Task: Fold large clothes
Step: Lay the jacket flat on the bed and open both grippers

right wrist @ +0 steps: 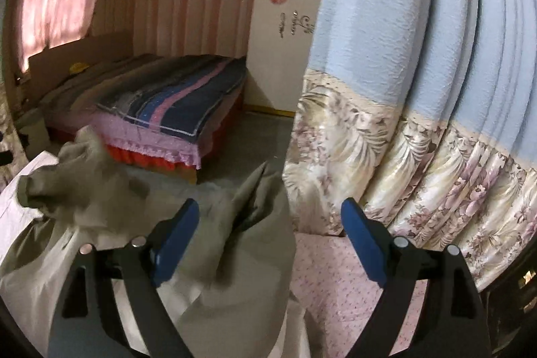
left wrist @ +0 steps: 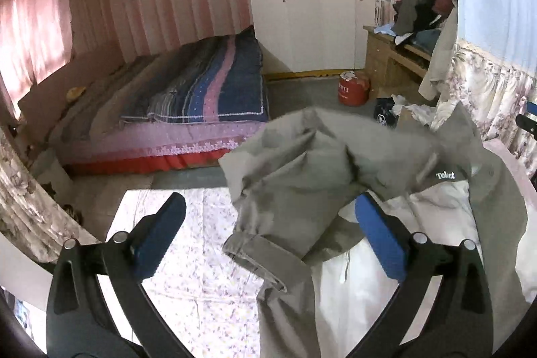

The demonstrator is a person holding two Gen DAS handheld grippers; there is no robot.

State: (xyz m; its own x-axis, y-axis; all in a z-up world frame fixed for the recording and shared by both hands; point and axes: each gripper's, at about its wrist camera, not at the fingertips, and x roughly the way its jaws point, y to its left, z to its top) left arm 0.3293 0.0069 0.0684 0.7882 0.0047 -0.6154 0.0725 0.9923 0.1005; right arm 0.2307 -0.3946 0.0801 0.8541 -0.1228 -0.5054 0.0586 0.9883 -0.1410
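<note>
**Ana:** Both tongs are spread wide and empty. Left tongs (left wrist: 270, 234) have one blue pad over the flowered sheet (left wrist: 188, 257) and the other tucked at the edge of the grey jacket (left wrist: 302, 176), with cloth lying between them but not pinched.

**Ben:** And the right tongs (right wrist: 270, 240)?

**Ana:** Released too. Their left pad sits over the jacket (right wrist: 218, 257); their right pad is over bare pink sheet (right wrist: 335, 284), just beside the floral curtain (right wrist: 419, 156).

**Ben:** So where is the garment exactly?

**Ana:** Bunched on the sheeted surface, under and ahead of both tongs, its pale lining showing below the grey shell. A cuffed sleeve lies between the left tongs' pads. I'd judge it still needs spreading flat, which would explain the open stance over it.

**Ben:** Count?

**Ana:** One jacket, two tongs, one curtain. Far ahead, one bed (left wrist: 188, 109), one wardrobe (left wrist: 308, 5), one red canister (left wrist: 352, 89).
</note>
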